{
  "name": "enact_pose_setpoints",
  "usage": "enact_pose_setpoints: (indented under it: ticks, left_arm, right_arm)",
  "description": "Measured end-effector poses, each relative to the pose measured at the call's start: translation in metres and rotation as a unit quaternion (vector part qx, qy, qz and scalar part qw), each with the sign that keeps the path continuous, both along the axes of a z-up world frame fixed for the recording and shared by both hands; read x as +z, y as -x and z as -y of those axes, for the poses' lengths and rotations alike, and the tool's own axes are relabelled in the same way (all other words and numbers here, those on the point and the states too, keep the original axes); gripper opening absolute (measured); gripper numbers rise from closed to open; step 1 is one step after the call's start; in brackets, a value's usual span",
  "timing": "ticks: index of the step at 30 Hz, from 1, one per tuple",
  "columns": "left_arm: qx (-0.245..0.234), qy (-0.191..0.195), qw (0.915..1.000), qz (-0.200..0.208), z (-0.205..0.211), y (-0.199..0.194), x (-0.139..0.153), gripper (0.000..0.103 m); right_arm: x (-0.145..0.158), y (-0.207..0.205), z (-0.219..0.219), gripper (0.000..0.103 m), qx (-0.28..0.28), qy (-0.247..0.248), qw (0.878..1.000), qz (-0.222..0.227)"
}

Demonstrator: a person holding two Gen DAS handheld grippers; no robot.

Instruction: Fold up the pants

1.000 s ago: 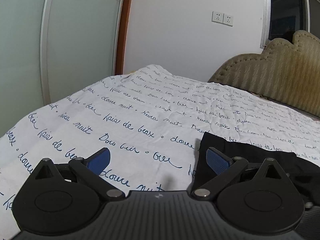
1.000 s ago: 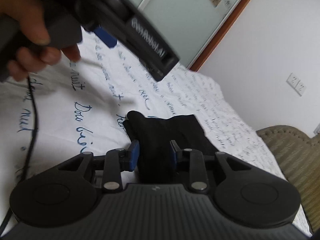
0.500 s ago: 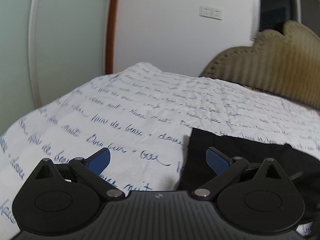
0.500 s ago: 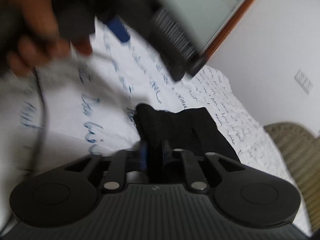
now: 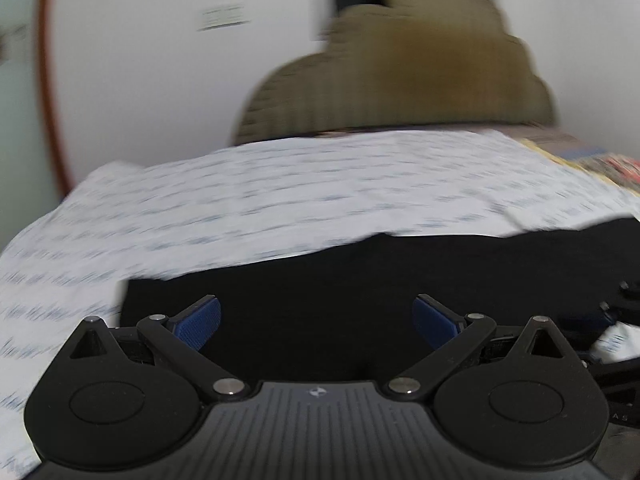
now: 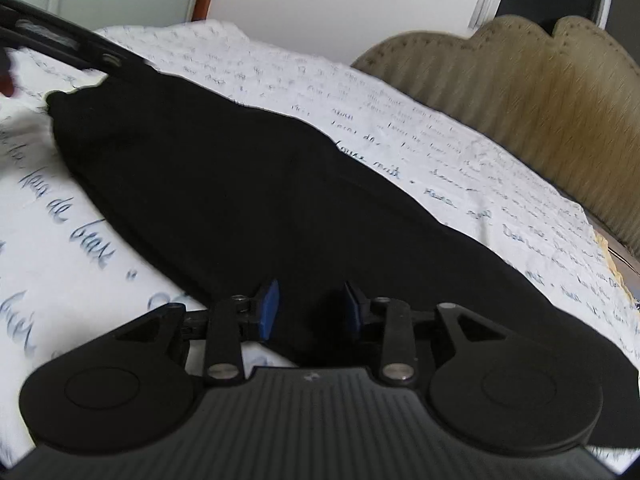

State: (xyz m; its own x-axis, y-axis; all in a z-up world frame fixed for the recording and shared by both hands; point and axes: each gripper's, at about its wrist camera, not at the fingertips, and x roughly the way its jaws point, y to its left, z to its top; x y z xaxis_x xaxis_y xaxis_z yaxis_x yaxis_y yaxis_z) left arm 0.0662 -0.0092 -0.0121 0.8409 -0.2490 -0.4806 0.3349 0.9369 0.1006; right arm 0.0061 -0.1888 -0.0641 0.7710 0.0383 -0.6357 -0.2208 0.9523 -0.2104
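Left tool: blue pads spread wide, nothing clamped; black pants lie below and ahead of them. Pants spread across the bed sheet, white with blue script; tan scalloped headboard behind. View blurred.

Right tool: jaws narrow and opening, black pants cloth between the pads; contact cannot be told. Pants stretch diagonally over the sheet toward the upper left, where part of the other tool shows. Headboard at right.
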Motion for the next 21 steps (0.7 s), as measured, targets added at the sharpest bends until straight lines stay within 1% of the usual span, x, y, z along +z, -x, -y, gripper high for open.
enact_pose_setpoints:
  ticks: [1,3,4,5,6,7,8,9,10,11,12,13,14,16,17,18,20,21]
  left_arm:
    - [-0.015,-0.004,0.9999,0.001,0.015,0.001,-0.002,0.103]
    - [-0.039,-0.005,0.9992,0.004,0.043,0.0,-0.006,0.103]
    - [-0.052,-0.001,0.9986,0.005,0.055,-0.002,-0.01,0.103]
    - [-0.061,-0.001,0.9981,-0.001,0.067,-0.006,-0.016,0.103]
    - [-0.066,-0.005,0.9977,-0.012,0.078,-0.009,-0.022,0.103]
    - [-0.071,-0.007,0.9972,-0.024,0.086,-0.012,-0.028,0.103]
    - [-0.076,-0.006,0.9965,-0.032,0.091,-0.013,-0.035,0.103]
    - [-0.081,-0.005,0.9959,-0.04,0.095,-0.012,-0.041,0.103]
    - [-0.085,-0.005,0.9952,-0.048,0.099,-0.011,-0.047,0.103]
    - [-0.089,-0.005,0.9944,-0.056,0.103,-0.009,-0.053,0.103]
    - [-0.093,-0.006,0.9938,-0.06,0.105,-0.006,-0.058,0.103]
    - [-0.097,-0.011,0.9932,-0.063,0.109,-0.004,-0.063,0.103]
    - [-0.097,-0.018,0.9933,-0.06,0.111,-0.002,-0.067,0.103]
    - [-0.096,-0.026,0.9938,-0.05,0.112,0.001,-0.07,0.103]
    - [-0.096,-0.024,0.9937,-0.052,0.112,0.0,-0.071,0.103]
    - [-0.096,-0.021,0.9936,-0.056,0.111,-0.001,-0.071,0.103]
    - [-0.097,-0.013,0.9932,-0.063,0.109,-0.003,-0.072,0.103]
    - [-0.097,-0.012,0.9931,-0.065,0.108,-0.003,-0.072,0.103]
  right_arm:
    - [0.004,0.007,0.007,0.032,-0.008,-0.02,1.0,0.008]
    - [0.009,0.016,0.026,0.041,-0.034,-0.058,0.997,0.036]
    - [0.008,0.018,0.034,0.045,-0.049,-0.068,0.996,0.043]
    - [0.004,0.017,0.038,0.044,-0.053,-0.068,0.996,0.031]
    - [-0.003,0.018,0.043,0.044,-0.044,-0.064,0.997,0.011]
    - [-0.003,0.023,0.047,0.044,-0.044,-0.073,0.996,0.017]
    - [0.001,0.031,0.058,0.044,-0.055,-0.092,0.994,0.029]
    - [0.005,0.038,0.073,0.044,-0.076,-0.114,0.99,0.041]
    - [0.009,0.047,0.091,0.049,-0.107,-0.129,0.984,0.058]
    - [0.012,0.056,0.112,0.06,-0.15,-0.14,0.976,0.081]
    - [0.014,0.066,0.134,0.063,-0.195,-0.149,0.964,0.1]
    - [0.016,0.076,0.158,0.064,-0.241,-0.163,0.95,0.113]
    - [0.017,0.087,0.186,0.064,-0.287,-0.185,0.932,0.121]
    - [0.014,0.108,0.239,0.064,-0.361,-0.235,0.892,0.135]
    - [0.01,0.117,0.262,0.066,-0.398,-0.255,0.871,0.136]
    - [0.006,0.125,0.283,0.066,-0.425,-0.27,0.853,0.136]
    - [-0.005,0.13,0.315,0.066,-0.457,-0.294,0.829,0.132]
    - [-0.01,0.131,0.327,0.066,-0.466,-0.31,0.819,0.126]
